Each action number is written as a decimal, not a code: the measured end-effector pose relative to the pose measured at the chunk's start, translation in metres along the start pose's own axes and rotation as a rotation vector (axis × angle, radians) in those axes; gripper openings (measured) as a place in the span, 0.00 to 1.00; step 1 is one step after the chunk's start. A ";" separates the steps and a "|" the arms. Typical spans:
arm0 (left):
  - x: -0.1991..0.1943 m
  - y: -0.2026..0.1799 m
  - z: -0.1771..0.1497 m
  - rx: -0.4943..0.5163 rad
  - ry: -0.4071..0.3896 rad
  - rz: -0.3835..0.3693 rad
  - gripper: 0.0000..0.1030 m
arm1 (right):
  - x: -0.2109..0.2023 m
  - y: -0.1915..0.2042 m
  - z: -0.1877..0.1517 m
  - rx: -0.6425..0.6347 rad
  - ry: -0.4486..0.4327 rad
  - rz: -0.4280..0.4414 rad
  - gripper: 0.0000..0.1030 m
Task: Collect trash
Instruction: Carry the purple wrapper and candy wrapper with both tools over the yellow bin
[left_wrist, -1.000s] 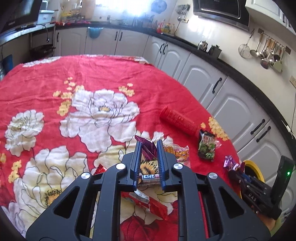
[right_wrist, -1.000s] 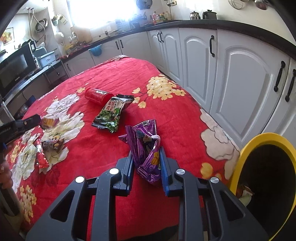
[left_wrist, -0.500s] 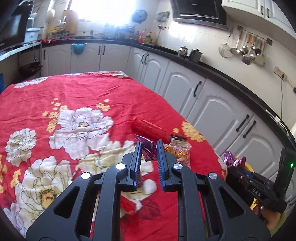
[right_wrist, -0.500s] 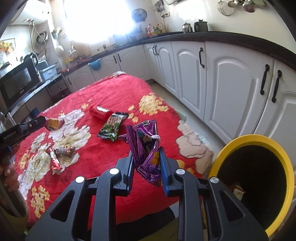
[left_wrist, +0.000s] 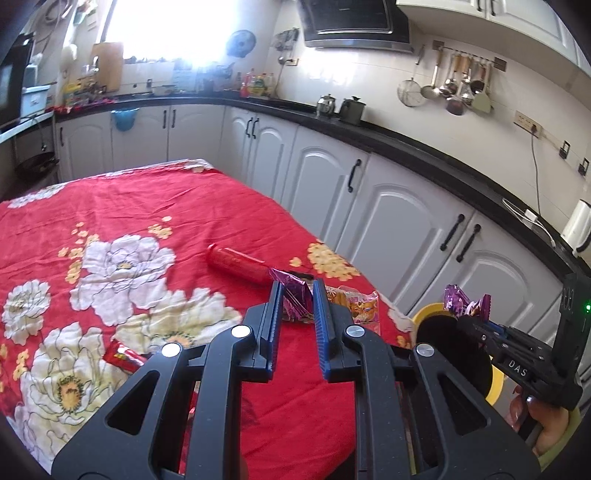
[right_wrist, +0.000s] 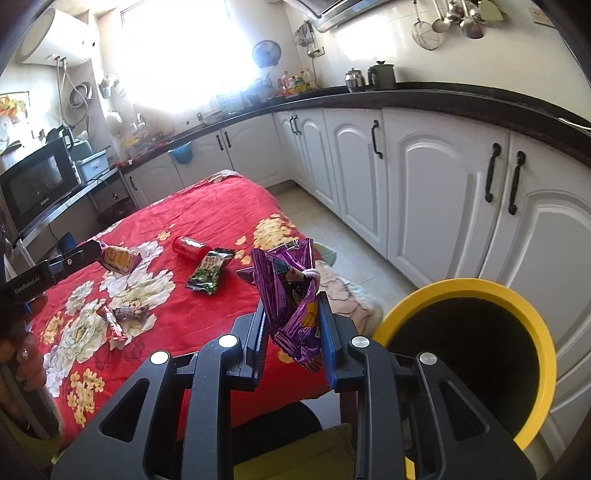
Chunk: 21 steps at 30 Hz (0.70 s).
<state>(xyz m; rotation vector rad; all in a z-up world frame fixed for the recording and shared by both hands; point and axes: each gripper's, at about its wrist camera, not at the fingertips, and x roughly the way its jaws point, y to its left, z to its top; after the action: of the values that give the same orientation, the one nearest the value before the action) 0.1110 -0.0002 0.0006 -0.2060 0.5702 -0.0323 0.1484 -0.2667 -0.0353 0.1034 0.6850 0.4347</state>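
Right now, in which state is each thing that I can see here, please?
left gripper, shut on the orange packet
right gripper, shut on the purple wrapper
orange packet, held off the red cloth
purple wrapper, crumpled, held upright
yellow bin, upright, open, no lid
red can, lying on its side on the cloth
green packet, lying flat on the cloth
cabinet doors, shut

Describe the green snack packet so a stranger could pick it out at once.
Find the table under the red floral cloth in the white-cupboard kitchen. Near its cupboard-side edge lies a red cylindrical can on its side; the flat, glossy green-and-black snack packet lies just in front, touching it. It is the only green wrapper; the other loose ones are red or brown.
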 end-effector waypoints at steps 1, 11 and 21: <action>0.000 -0.003 0.000 0.004 0.000 -0.004 0.11 | -0.003 -0.004 0.000 0.006 -0.004 -0.005 0.23; 0.005 -0.032 -0.002 0.045 0.003 -0.036 0.11 | -0.026 -0.036 -0.003 0.055 -0.039 -0.058 0.23; 0.011 -0.067 -0.003 0.097 0.003 -0.080 0.11 | -0.045 -0.070 -0.009 0.104 -0.066 -0.111 0.23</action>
<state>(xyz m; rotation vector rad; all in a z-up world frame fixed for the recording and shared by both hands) 0.1202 -0.0669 0.0055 -0.1347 0.5617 -0.1379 0.1365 -0.3498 -0.0314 0.1759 0.6446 0.2878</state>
